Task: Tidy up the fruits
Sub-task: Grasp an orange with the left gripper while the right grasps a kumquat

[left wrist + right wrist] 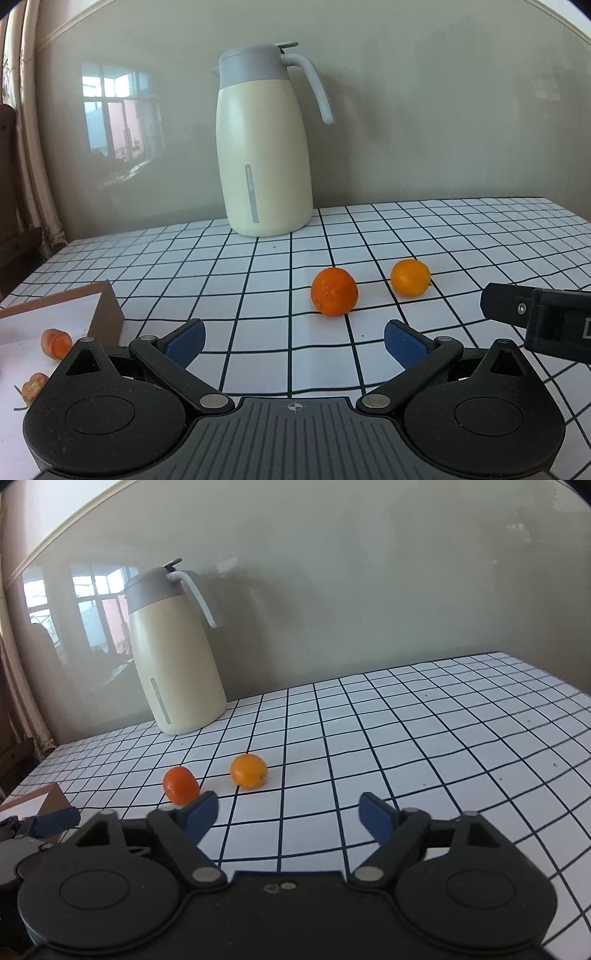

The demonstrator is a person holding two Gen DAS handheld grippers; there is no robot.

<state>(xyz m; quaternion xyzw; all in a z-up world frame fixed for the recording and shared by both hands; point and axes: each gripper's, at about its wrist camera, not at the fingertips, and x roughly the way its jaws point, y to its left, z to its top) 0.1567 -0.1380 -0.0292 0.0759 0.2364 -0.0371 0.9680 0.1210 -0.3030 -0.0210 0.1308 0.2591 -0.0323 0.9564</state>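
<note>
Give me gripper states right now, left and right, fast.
Left gripper: open, empty; the darker orange lies ahead on the table.
Right gripper: open, empty; the lighter orange lies ahead, untouched.

So the tabletop (480,236) has a white cloth with a black grid. Sitting on it: a cream jug (264,155) back by the wall, two oranges (334,291) (410,277) near each other out front, and a brown box (105,310) at the left edge.
</note>
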